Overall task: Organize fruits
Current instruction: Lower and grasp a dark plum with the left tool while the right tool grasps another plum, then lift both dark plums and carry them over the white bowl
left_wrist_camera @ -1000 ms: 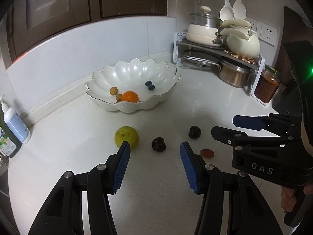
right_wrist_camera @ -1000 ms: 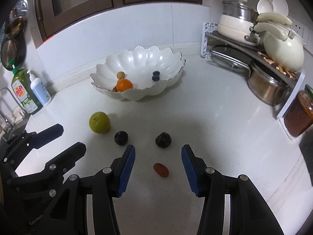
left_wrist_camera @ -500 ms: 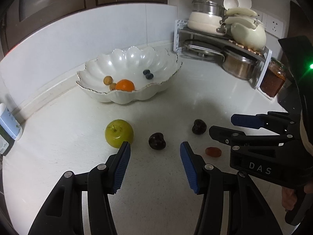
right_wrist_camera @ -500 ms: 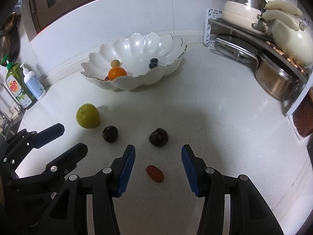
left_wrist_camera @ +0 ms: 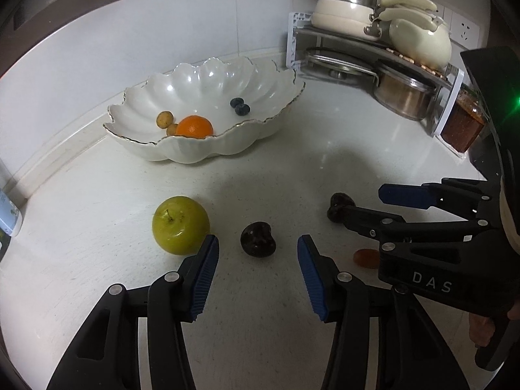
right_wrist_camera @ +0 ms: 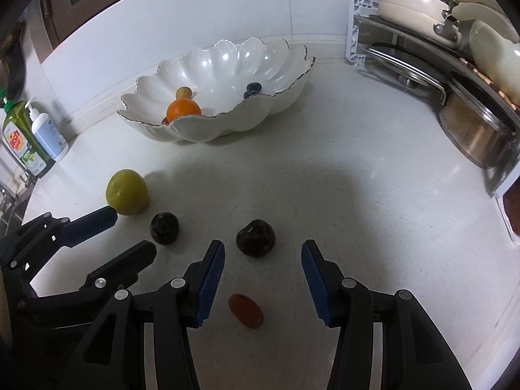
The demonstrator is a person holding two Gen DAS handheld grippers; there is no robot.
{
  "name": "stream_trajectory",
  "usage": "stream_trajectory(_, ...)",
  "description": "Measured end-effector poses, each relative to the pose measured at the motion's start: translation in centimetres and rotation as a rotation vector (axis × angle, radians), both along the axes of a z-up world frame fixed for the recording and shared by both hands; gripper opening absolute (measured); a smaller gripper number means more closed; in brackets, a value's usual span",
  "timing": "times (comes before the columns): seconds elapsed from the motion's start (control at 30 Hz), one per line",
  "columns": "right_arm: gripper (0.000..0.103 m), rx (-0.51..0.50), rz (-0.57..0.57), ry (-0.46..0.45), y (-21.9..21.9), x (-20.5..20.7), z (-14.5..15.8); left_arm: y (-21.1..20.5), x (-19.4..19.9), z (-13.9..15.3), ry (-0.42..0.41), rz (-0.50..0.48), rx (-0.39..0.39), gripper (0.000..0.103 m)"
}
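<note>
A white scalloped bowl [left_wrist_camera: 227,144] [right_wrist_camera: 227,126] at the back holds an orange [left_wrist_camera: 194,126], small brown fruits and blueberries [left_wrist_camera: 240,106]. On the counter lie a green apple [left_wrist_camera: 180,229] [right_wrist_camera: 127,191], two dark plums and a small red fruit [right_wrist_camera: 245,310]. My left gripper [left_wrist_camera: 258,265] is open, one plum [left_wrist_camera: 257,243] just ahead between its fingers. My right gripper [right_wrist_camera: 262,274] is open, the other plum [right_wrist_camera: 255,237] just beyond its tips and the red fruit between its fingers.
A metal rack [left_wrist_camera: 373,48] with pots, lids and a kettle stands at the back right, with a jar [left_wrist_camera: 463,123] beside it. Soap bottles [right_wrist_camera: 32,136] stand at the left by the wall. The right gripper [left_wrist_camera: 422,208] shows in the left view.
Both grippers have moved forward and down toward the loose fruit; the plums and apple now sit closer to the fingertips. Both stay open.
</note>
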State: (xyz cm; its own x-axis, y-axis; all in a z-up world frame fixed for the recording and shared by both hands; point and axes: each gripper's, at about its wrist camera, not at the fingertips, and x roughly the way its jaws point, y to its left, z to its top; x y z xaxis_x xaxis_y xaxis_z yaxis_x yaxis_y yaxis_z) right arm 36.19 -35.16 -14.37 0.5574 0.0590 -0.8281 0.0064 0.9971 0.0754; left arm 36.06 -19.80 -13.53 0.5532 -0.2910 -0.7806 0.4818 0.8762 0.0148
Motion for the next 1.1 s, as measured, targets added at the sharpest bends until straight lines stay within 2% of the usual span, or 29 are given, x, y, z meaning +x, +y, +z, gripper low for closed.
stream_trajectory(0.57,0.049,-0.01,0.041,0.035,-0.1,2.2,-1.5,-0.9,1.8,-2.0,0.034,-0.022,0.043,0.039)
stream_trajectory(0.63,0.047,-0.008,0.047,0.038,-0.1,2.3,-1.6,-0.9,1.9,-2.0,0.036,-0.022,0.037,0.037)
stream_trajectory(0.87,0.032,0.022,0.073,0.045,0.1,2.4,-2.0,-1.2,2.2,-2.3,0.042,-0.021,0.041,0.029)
stream_trajectory(1.1,0.031,0.018,0.059,0.038,0.1,2.1,-2.0,-1.3,2.3,-2.3,0.038,-0.017,0.039,0.027)
